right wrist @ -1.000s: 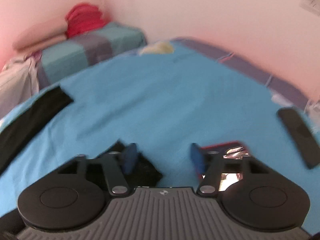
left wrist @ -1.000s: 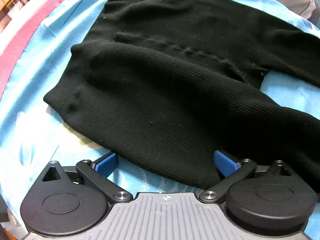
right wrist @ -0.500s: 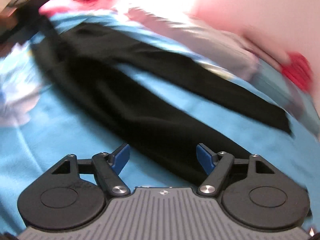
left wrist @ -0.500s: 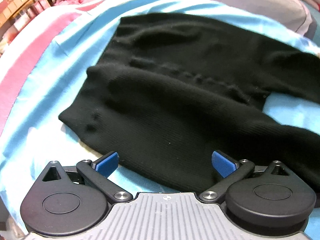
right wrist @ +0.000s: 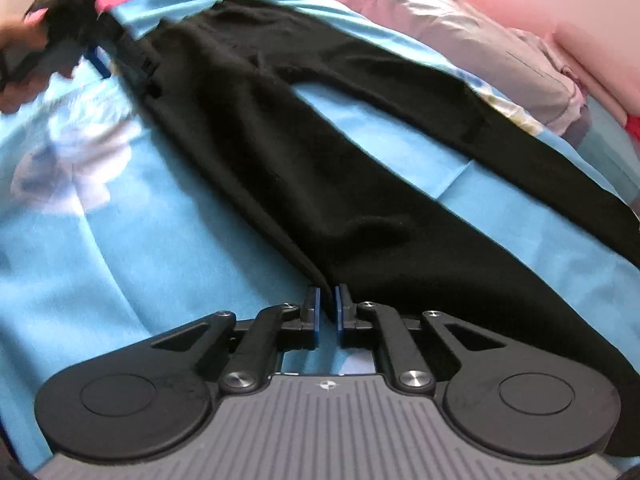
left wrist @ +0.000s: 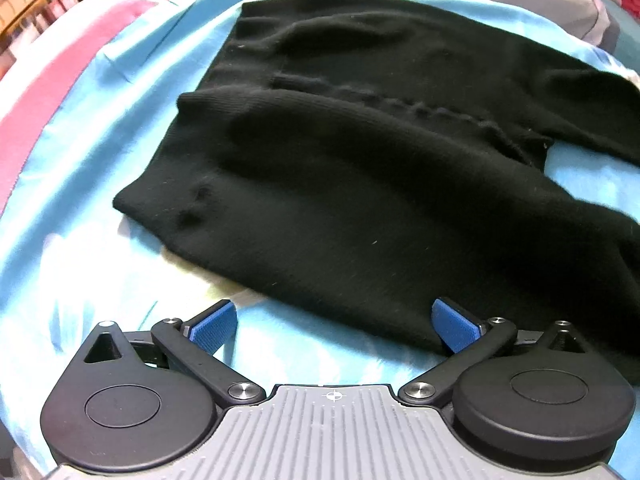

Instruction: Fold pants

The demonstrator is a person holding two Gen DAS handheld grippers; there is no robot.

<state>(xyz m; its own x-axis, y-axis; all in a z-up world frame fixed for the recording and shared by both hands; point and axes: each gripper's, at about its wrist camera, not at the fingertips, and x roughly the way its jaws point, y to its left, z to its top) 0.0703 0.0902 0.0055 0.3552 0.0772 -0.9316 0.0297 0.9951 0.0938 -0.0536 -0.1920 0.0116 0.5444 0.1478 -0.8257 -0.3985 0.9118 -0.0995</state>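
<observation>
Right fingers (right wrist: 327, 304): just closed, pinching the near leg edge of the black ribbed knit pants (right wrist: 360, 200). Left fingers (left wrist: 334, 326): wide, empty, at the waist end. Pants: spread on blue floral bedsheet (right wrist: 120, 260); soft, limp, light; best gripped at edges. Far hem cut off.

Bright, even light; fisheye-bent edges, blurred upper-left corners.

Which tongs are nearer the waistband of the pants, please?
Left. The left tongs stand open beside the waistband; the right tongs pinch a leg farther down.
</observation>
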